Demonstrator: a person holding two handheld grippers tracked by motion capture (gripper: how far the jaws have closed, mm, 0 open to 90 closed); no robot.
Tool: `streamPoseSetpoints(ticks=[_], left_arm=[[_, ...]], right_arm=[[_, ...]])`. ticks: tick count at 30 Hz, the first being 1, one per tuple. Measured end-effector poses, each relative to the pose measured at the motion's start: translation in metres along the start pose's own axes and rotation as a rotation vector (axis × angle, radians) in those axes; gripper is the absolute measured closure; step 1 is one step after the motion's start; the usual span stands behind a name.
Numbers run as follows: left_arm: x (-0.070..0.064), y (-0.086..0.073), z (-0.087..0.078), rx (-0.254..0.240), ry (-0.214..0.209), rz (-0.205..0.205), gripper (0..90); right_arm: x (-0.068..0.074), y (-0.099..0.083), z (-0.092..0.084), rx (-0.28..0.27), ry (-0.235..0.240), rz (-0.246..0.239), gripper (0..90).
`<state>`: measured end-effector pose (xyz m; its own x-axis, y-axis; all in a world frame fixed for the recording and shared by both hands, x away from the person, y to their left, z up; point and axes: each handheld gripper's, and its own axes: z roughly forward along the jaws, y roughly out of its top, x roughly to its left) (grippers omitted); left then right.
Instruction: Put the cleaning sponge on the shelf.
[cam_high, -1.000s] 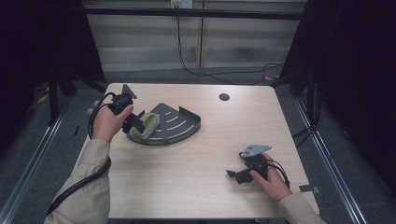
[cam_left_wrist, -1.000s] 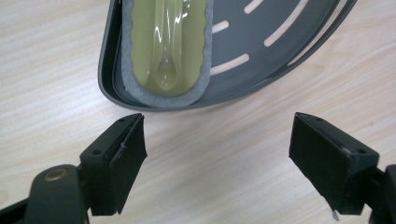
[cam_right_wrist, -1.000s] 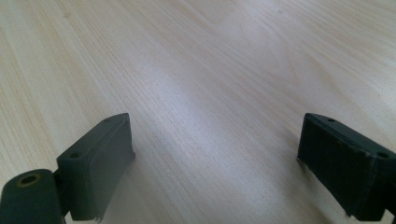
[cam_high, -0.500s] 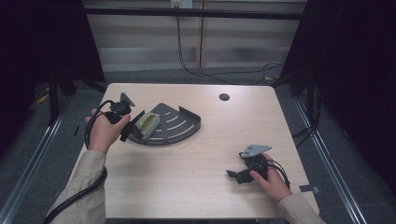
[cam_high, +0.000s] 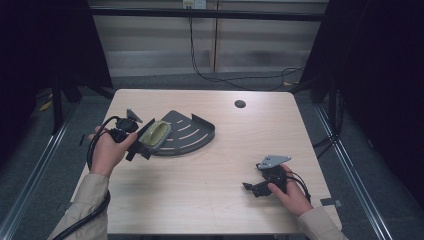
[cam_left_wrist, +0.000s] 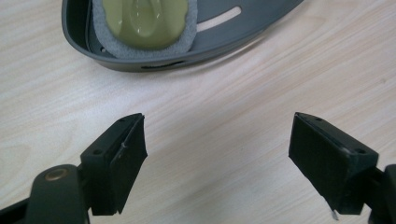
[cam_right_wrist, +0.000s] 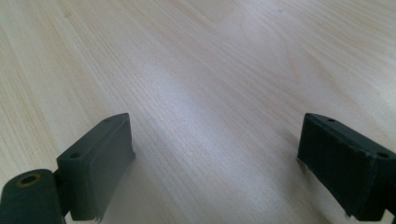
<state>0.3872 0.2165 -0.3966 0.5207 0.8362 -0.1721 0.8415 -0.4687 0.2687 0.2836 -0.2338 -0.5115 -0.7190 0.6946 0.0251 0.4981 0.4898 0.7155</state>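
Counted on the one wooden table: one dark grey fan-shaped tray toward ten o'clock, and in its left end one yellow-green sponge with a grey edge. One round cable hole sat at one o'clock. Two handheld grippers were there, the left gripper at nine o'clock and the right gripper at four o'clock.

High view sits above the near edge of the table, looking forward and down, far enough to take in both hands. Left gripper view looks along its fingers, close to the wood, with the grey tray and sponge just past the fingertips; high view shares these. Right gripper view looks past its fingers at bare tabletop, close up.
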Motion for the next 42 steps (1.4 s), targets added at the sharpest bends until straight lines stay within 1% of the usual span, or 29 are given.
streamPoseSetpoints(ticks=[4, 6, 7, 8, 9, 11, 12, 13, 14, 15, 16, 19, 22, 23, 27, 28, 29, 30, 31, 32, 33, 34, 35, 36, 38, 40, 42], left_arm=[[0.002, -0.009, 0.004, 0.0, -0.003, -0.002, 18.9], [0.002, -0.011, 0.006, 0.0, -0.007, -0.003, 18.9], [0.002, -0.015, 0.008, -0.002, -0.016, -0.005, 18.9], [0.002, -0.015, 0.008, -0.002, -0.016, -0.005, 18.9], [0.003, -0.019, 0.011, -0.003, -0.018, 0.0, 18.9], [0.003, -0.024, 0.013, -0.007, -0.022, -0.004, 18.9], [0.003, -0.024, 0.013, -0.007, -0.022, -0.004, 18.9], [0.003, -0.028, 0.016, -0.005, -0.022, 0.001, 18.9], [0.003, -0.028, 0.016, -0.005, -0.022, 0.001, 19.0], [0.003, -0.032, 0.02, 0.003, -0.022, 0.0, 19.0], [0.003, -0.032, 0.02, 0.003, -0.022, 0.0, 19.0], [0.004, -0.04, 0.028, 0.017, -0.023, -0.001, 19.0], [0.005, -0.046, 0.033, 0.01, -0.026, -0.011, 19.3], [0.006, -0.048, 0.035, 0.012, -0.019, -0.009, 19.3], [0.007, -0.056, 0.042, 0.013, -0.023, -0.011, 19.3], [0.007, -0.056, 0.042, 0.013, -0.023, -0.011, 19.3], [0.008, -0.059, 0.044, 0.015, -0.015, -0.011, 19.3], [0.008, -0.059, 0.044, 0.015, -0.015, -0.011, 19.3], [0.008, -0.063, 0.047, 0.014, -0.023, -0.014, 19.2], [0.008, -0.063, 0.047, 0.014, -0.023, -0.014, 19.3], [0.008, -0.065, 0.05, 0.022, -0.023, -0.003, 19.3], [0.007, -0.067, 0.051, 0.016, -0.02, -0.012, 19.3], [0.007, -0.067, 0.051, 0.016, -0.02, -0.012, 19.3], [0.007, -0.069, 0.052, 0.023, -0.013, -0.005, 19.3], [0.006, -0.07, 0.054, 0.019, -0.006, -0.009, 19.2], [0.007, -0.072, 0.054, 0.021, 0.002, -0.002, 19.3], [0.007, -0.074, 0.057, 0.013, -0.004, -0.004, 19.3]], right_arm=[[0.0, 0.0, 0.0, -0.002, 0.001, -0.003, 9.6], [0.0, 0.0, 0.0, 0.0, 0.0, 0.0, 9.5], [0.0, 0.0, 0.0, -0.002, 0.001, -0.003, 9.6], [0.0, 0.0, 0.0, -0.002, 0.001, -0.003, 9.6], [0.0, 0.0, 0.0, -0.002, 0.0, -0.003, 9.5], [0.0, 0.0, 0.0, -0.002, 0.0, -0.004, 9.5], [0.0, 0.0, 0.0, -0.002, 0.001, -0.004, 9.6], [0.0, 0.0, 0.0, -0.003, 0.002, -0.005, 9.6], [0.0, 0.0, 0.0, -0.002, 0.002, -0.004, 9.6], [0.0, 0.0, 0.0, -0.003, 0.001, -0.005, 9.5], [0.0, 0.0, 0.0, -0.003, 0.001, -0.005, 9.5], [0.0, 0.0, 0.0, -0.003, 0.002, -0.004, 9.5], [0.0, 0.0, 0.0, -0.003, 0.002, -0.004, 9.6], [0.0, 0.0, 0.0, -0.003, 0.002, -0.005, 9.5], [0.0, 0.0, 0.0, -0.003, 0.001, -0.005, 9.5], [0.0, 0.0, 0.0, -0.003, 0.001, -0.006, 9.5], [0.0, 0.0, 0.0, -0.002, 0.002, -0.003, 9.6], [0.0, 0.0, 0.0, -0.002, 0.002, -0.003, 9.6], [0.0, 0.0, 0.0, -0.003, 0.001, -0.004, 9.6], [0.0, 0.0, 0.0, -0.002, 0.002, -0.003, 9.6], [0.0, 0.0, 0.0, -0.002, 0.002, -0.003, 9.5], [0.0, 0.0, 0.0, -0.003, 0.001, -0.004, 9.5], [0.0, 0.0, 0.0, -0.002, 0.002, -0.003, 9.5], [0.0, 0.0, 0.0, -0.002, 0.002, -0.003, 9.5], [0.0, 0.0, 0.0, -0.003, 0.002, -0.003, 9.6], [0.0, 0.0, 0.0, -0.003, 0.002, -0.003, 9.5], [0.0, 0.0, 0.0, -0.003, 0.002, -0.003, 9.5]])
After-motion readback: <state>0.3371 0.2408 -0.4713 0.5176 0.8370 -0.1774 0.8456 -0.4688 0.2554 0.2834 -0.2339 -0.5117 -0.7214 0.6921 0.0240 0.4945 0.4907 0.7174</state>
